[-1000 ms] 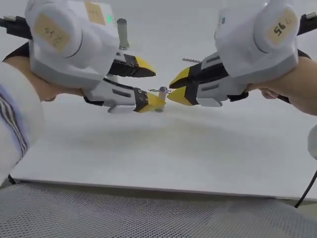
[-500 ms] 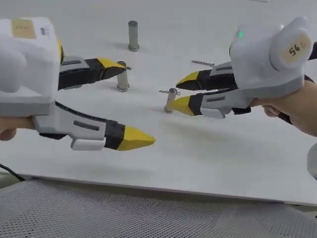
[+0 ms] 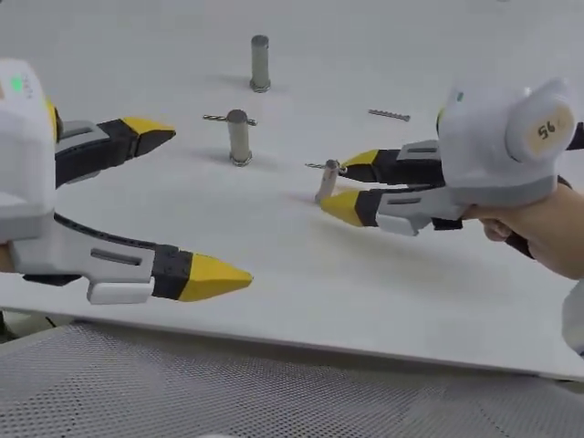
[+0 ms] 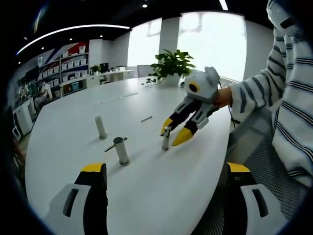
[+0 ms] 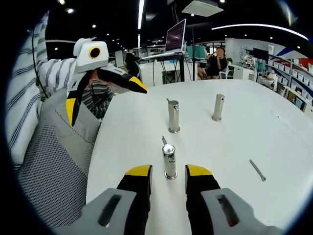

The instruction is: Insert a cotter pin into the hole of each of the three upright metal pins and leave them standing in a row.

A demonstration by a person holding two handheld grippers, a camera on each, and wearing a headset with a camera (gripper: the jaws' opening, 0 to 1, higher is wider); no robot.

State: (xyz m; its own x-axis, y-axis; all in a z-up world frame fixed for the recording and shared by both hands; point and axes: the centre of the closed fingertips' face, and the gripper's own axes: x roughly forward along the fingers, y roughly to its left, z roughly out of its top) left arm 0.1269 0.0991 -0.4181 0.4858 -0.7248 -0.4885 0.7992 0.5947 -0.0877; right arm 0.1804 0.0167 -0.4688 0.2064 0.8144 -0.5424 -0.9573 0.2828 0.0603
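Round tan sticker (image 3: 545, 128) on the right gripper (image 3: 338, 181) housing, at 3 o'clock in the head view. It bore two handwritten dark digits, tilted. They read "95" as seen, possibly "56" if turned over. Monitor (image 5: 175, 34) at 12 o'clock in the right gripper view: screen content was too small to read.

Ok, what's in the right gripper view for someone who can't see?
The open right gripper has a jaw on each side of an upright silver metal pin with a thin wire cotter pin through its top. Behind on the white table stand a second silver pin and a third silver pin; a loose cotter pin lies right, the open left gripper upper left.
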